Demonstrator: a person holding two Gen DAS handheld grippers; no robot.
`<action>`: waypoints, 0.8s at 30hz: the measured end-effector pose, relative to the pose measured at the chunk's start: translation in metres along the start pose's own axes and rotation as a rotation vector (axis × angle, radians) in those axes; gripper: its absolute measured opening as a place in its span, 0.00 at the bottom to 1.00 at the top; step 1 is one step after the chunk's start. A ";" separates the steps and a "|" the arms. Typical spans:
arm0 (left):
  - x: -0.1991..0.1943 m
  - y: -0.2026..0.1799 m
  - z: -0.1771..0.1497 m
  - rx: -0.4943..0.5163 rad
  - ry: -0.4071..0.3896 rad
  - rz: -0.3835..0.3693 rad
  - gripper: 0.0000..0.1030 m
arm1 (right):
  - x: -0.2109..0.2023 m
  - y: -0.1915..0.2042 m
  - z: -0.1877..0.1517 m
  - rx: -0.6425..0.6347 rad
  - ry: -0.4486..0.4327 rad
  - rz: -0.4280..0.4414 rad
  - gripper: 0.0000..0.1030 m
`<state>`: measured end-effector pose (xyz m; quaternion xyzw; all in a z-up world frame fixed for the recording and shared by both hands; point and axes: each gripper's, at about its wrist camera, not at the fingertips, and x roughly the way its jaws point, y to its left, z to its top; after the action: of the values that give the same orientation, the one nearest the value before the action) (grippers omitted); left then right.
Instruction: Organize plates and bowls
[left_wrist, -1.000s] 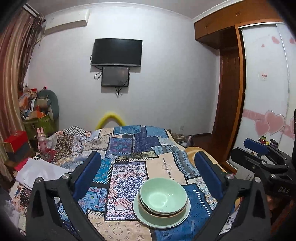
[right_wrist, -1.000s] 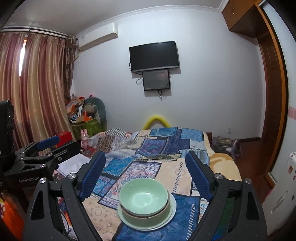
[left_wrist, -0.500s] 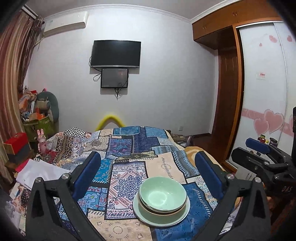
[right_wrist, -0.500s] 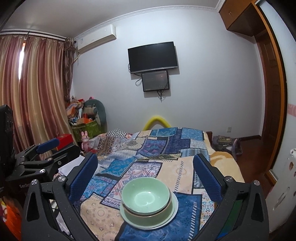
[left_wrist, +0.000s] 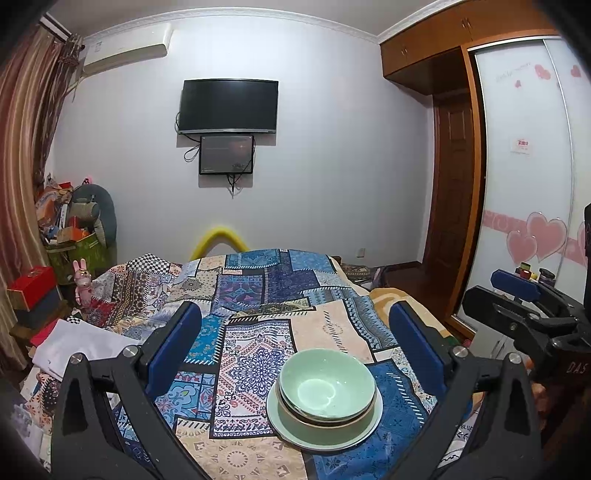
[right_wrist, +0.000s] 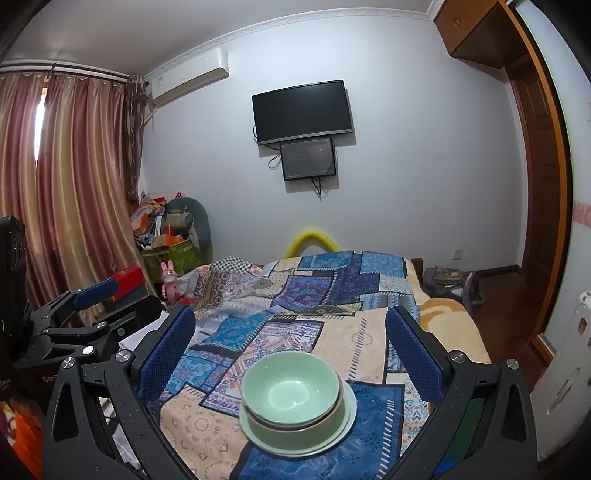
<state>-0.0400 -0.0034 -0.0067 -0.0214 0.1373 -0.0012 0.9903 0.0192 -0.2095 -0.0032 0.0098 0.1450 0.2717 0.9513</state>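
Two pale green bowls (left_wrist: 327, 387) sit nested on a pale green plate (left_wrist: 291, 430), on a patchwork cloth (left_wrist: 258, 343). My left gripper (left_wrist: 295, 343) is open, its blue pads wide apart on either side of the stack, touching nothing. In the right wrist view the same bowls (right_wrist: 291, 391) and plate (right_wrist: 349, 413) lie just ahead of my right gripper (right_wrist: 291, 343), which is fully open and empty. Each gripper also shows at the edge of the other's view: right fingers (left_wrist: 515, 283), left fingers (right_wrist: 94, 291).
The cloth covers a bed-like surface reaching to the back wall. White fabric (left_wrist: 74, 343) and a red box (left_wrist: 31, 286) lie at the left, with a cluttered corner (right_wrist: 166, 236) behind them. A wardrobe (left_wrist: 524, 184) and wooden floor (right_wrist: 498, 295) are on the right.
The right gripper's jaws spread wider, then held. The bowls, the plate and the left gripper stayed as they were.
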 end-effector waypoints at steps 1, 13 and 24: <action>0.001 0.000 0.000 -0.001 0.002 -0.001 1.00 | 0.000 0.000 0.000 0.000 0.000 0.000 1.00; 0.001 0.001 -0.001 -0.003 0.005 -0.005 1.00 | 0.001 0.000 0.001 0.002 0.007 0.002 1.00; 0.004 0.000 -0.002 -0.008 0.010 -0.005 1.00 | 0.001 0.003 0.000 -0.004 0.009 0.002 1.00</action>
<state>-0.0367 -0.0032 -0.0095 -0.0257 0.1422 -0.0033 0.9895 0.0185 -0.2068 -0.0028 0.0067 0.1489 0.2729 0.9504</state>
